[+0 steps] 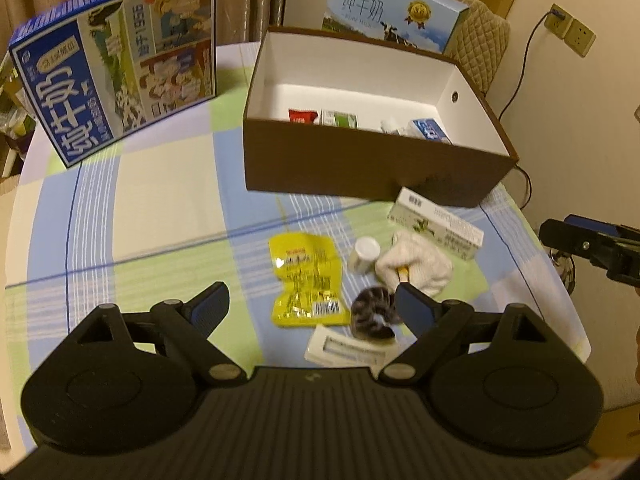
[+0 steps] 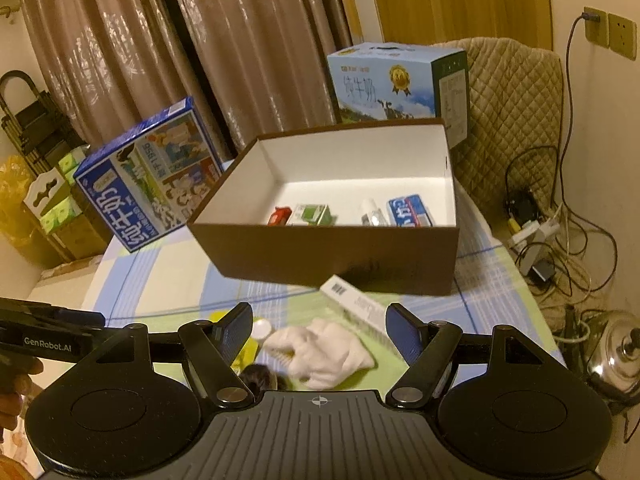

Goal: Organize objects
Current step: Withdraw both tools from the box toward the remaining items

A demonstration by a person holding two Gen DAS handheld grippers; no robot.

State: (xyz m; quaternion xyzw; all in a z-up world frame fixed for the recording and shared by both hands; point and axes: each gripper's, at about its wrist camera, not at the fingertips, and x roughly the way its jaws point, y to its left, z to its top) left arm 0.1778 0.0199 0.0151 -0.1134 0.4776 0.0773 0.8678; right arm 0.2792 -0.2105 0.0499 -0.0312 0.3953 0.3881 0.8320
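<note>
Here, a table with a checked cloth point(image 1: 160, 200) in blue, green and white. On it, an open brown box point(image 1: 360, 160) with white walls inside. Down in the box, near the front wall: a red packet point(image 1: 302, 116), a green and white carton point(image 1: 340, 119), a small clear bottle point(image 2: 370, 212) and a blue carton point(image 1: 430, 130).

In front of the box, a heap of small things on the cloth: a yellow packet point(image 1: 306, 280), a little white cup point(image 1: 364, 254), a white cloth point(image 1: 416, 262), a dark fuzzy hair tie point(image 1: 372, 316), a long white and green box point(image 1: 436, 224) and a flat white pack point(image 1: 344, 348).

Left gripper point(image 1: 312, 304) above the heap, fingers wide apart, holding nothing. Right gripper point(image 2: 318, 330) over the white cloth, fingers wide apart too, empty.

Behind, a blue milk box point(image 1: 116, 64) standing tilted, and a light blue milk box point(image 1: 392, 8) by a padded chair point(image 2: 512, 100).
</note>
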